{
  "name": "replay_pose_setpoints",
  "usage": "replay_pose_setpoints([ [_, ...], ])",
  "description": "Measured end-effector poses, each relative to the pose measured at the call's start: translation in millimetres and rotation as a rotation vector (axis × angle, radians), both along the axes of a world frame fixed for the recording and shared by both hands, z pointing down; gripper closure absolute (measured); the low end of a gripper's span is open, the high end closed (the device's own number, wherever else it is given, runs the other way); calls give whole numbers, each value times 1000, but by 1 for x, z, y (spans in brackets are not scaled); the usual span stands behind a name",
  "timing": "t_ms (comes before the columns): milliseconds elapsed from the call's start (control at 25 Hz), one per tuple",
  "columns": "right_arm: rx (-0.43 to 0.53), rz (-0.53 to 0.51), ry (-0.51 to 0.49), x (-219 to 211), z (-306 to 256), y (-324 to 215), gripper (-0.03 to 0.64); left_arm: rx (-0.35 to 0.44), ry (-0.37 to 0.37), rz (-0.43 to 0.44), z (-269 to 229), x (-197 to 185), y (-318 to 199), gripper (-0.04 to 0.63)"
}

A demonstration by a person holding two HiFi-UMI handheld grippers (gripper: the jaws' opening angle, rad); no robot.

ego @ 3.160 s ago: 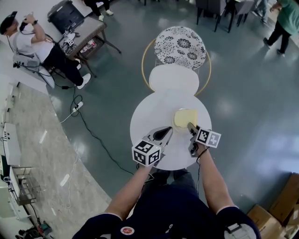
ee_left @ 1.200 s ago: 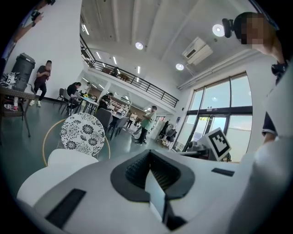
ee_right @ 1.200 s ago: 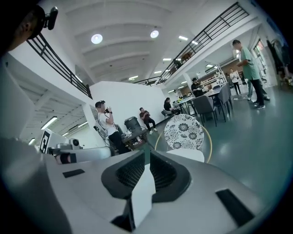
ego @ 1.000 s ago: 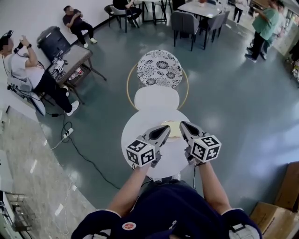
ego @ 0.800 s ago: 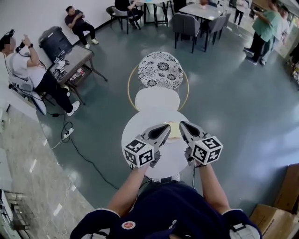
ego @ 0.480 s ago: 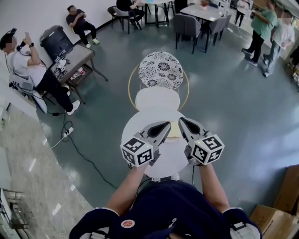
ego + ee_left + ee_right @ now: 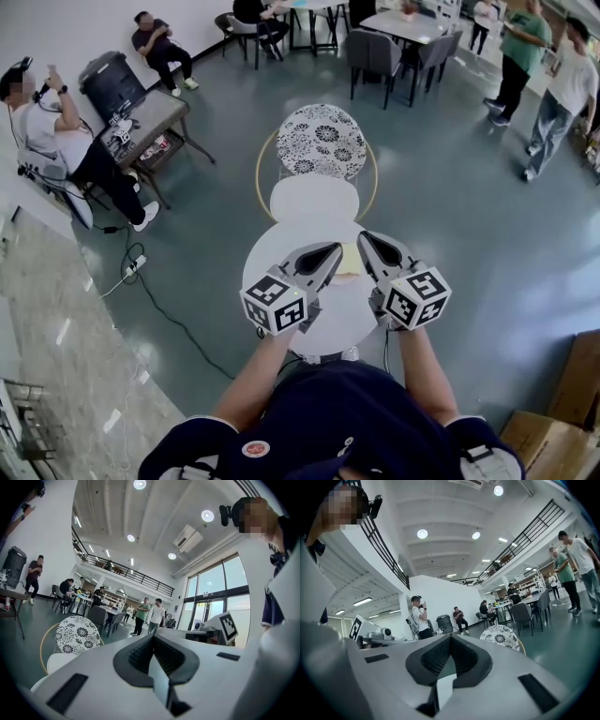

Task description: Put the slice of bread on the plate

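In the head view a pale yellow slice of bread (image 7: pixel 348 262) lies on the small round white table (image 7: pixel 277 264), showing only as a strip between my two grippers. I cannot tell a plate apart from the slice. My left gripper (image 7: pixel 335 249) hangs above the table just left of the slice, its jaws closed tip to tip with nothing in them. My right gripper (image 7: pixel 364 238) hangs just right of the slice, also shut and empty. Both point level into the room. The closed jaw tips fill the left gripper (image 7: pixel 153 637) view and the right gripper (image 7: pixel 449 637) view.
Beyond the table stands a chair with a white seat (image 7: pixel 314 199) and a patterned round back (image 7: pixel 323 141). People sit by a low table (image 7: pixel 150 112) at the far left, and others walk at the far right. Cardboard boxes (image 7: pixel 562 412) stand at the lower right.
About three seconds ago the right gripper was down at the bread on the table. Both grippers have since risen off the table side by side, still shut, and now cover most of the slice.
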State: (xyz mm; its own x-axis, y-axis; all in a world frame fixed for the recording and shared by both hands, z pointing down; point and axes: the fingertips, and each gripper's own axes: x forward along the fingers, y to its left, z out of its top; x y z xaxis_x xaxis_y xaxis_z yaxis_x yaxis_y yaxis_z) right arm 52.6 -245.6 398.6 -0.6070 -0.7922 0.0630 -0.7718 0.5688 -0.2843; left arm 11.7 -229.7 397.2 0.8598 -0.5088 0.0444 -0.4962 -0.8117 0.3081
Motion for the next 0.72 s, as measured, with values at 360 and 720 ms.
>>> replay_pose_setpoints([
  [360,8,-1,-8,0,-3,4,611,3,5,-9,-1,-2,5,589],
  [720,17,-1,-12,3,-12,2,611,6,8,-9,-7,2,5,589],
])
